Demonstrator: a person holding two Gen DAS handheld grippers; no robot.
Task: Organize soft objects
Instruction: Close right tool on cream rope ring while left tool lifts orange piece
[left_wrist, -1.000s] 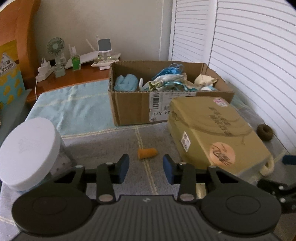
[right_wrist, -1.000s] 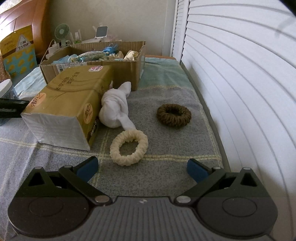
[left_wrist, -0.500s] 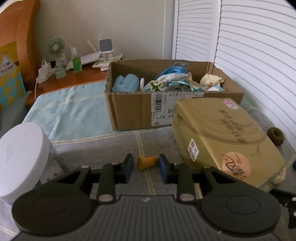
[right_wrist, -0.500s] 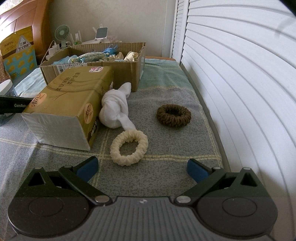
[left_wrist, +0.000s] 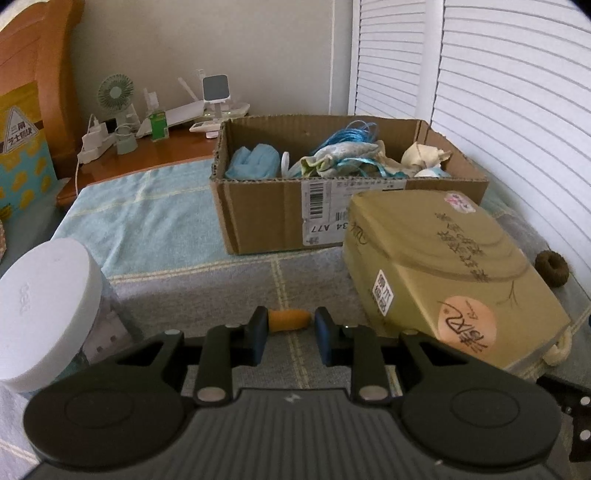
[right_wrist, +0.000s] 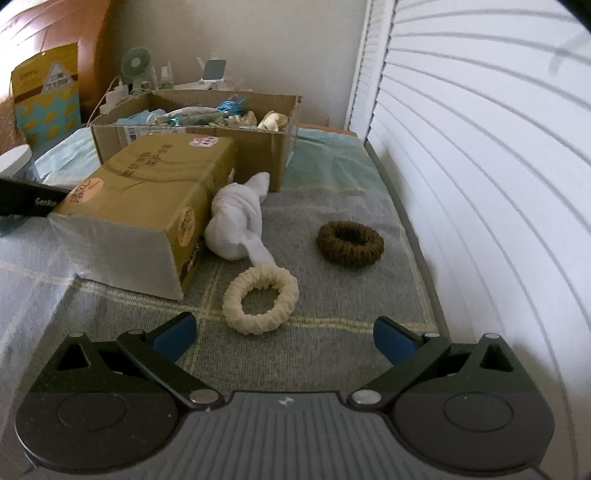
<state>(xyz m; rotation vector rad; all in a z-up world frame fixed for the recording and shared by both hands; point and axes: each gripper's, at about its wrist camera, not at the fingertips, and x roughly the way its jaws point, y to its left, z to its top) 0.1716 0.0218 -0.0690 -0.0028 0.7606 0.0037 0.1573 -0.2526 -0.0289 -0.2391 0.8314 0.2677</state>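
Left claw (left_wrist: 287, 334) clamps orange piece (left_wrist: 289, 319); right claw (right_wrist: 283, 336) apart above bare blanket (right_wrist: 332, 347).

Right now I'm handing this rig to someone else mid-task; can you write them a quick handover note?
Left gripper: shut on the orange piece, low over the blanket.
Right gripper: open, empty, behind the cream scrunchie.
Box at the back already holds cloths and blue cord.
Still out: cream scrunchie, brown scrunchie, white sock beside the tissue pack.
Next, probably: carry the orange piece to the box, then the rest.
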